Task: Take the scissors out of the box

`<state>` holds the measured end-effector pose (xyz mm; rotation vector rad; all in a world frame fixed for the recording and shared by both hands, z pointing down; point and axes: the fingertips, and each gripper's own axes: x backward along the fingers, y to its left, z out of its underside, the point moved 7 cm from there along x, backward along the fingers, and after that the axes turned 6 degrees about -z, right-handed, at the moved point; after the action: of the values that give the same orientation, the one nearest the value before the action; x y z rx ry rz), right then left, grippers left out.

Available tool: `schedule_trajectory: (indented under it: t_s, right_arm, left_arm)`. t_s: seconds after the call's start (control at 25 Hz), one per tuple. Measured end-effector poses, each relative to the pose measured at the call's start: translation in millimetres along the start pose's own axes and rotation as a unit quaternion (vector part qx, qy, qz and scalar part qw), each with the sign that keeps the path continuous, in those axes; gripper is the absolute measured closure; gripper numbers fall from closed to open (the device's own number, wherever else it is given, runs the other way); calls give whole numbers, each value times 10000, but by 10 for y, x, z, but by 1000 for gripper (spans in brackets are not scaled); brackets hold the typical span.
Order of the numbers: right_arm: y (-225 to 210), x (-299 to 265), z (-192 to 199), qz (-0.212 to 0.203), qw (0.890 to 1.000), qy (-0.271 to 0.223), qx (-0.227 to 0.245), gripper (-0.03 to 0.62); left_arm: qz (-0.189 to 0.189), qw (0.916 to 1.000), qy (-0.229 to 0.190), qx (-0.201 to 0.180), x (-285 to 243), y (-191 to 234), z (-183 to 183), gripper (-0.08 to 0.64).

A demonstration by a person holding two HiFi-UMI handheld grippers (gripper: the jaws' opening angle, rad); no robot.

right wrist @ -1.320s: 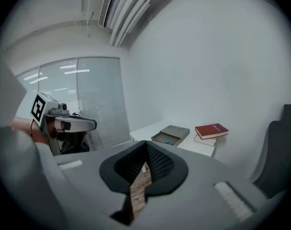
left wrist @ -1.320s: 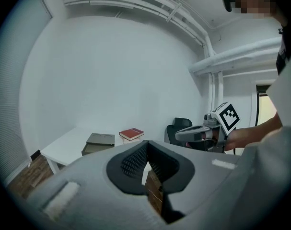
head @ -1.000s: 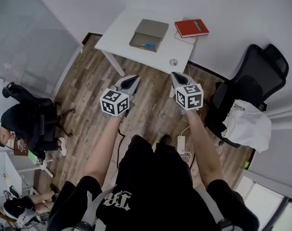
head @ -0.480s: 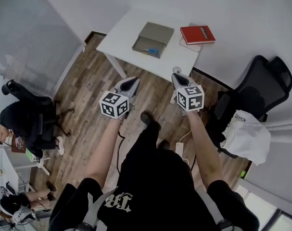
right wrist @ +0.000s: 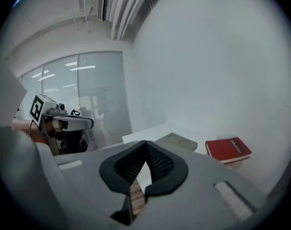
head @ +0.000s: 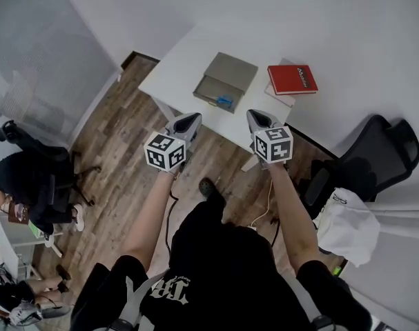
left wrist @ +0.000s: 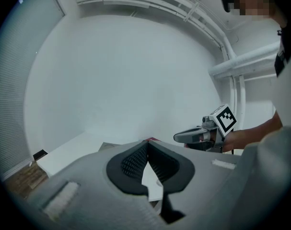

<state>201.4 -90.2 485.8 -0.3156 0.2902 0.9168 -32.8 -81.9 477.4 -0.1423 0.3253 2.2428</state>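
The left gripper's (left wrist: pixel 146 146) ribbed black fingers (left wrist: pixel 128 164) are clenched tip to tip, with nothing between them. The right gripper's (right wrist: pixel 146 143) fingers (right wrist: pixel 159 164) are pressed together the same way, also empty. Both hang in the air short of the smooth white table (head: pixel 174 61). On it lies a flat grey-brown box (head: pixel 231 71), open. The scissors (head: pixel 224 102) show inside it only as a small blue patch. A red hardcover book (head: pixel 293 78) lies near the box, apart from it.

An office: white desk (head: pixel 181 67), black swivel chair (head: pixel 392 140), blind-covered glass partition (right wrist: pixel 97 95)
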Motion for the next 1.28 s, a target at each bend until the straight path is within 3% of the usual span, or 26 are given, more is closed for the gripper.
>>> schedule_trajectory:
  t_s: [0.24, 0.72, 0.96, 1.28]
  right_arm:
    - [-259, -595, -328, -78, 9999, 100, 19, 586]
    - [-371, -1600, -588, -340, 9984, 433, 128, 586]
    - [-298, -1797, -627, -425, 9977, 479, 235, 586]
    - [-359, -1917, -610, -476, 9975, 484, 213, 586]
  left_arm:
    - [-108, 9999, -60, 91, -331, 551, -211, 558]
    - [-469, 9983, -80, 346, -515, 1536, -217, 558]
    - [-628, 9972, -204, 336, -476, 1724, -221, 558]
    - [-575, 9977, -209, 286, -531, 1743, -244, 558]
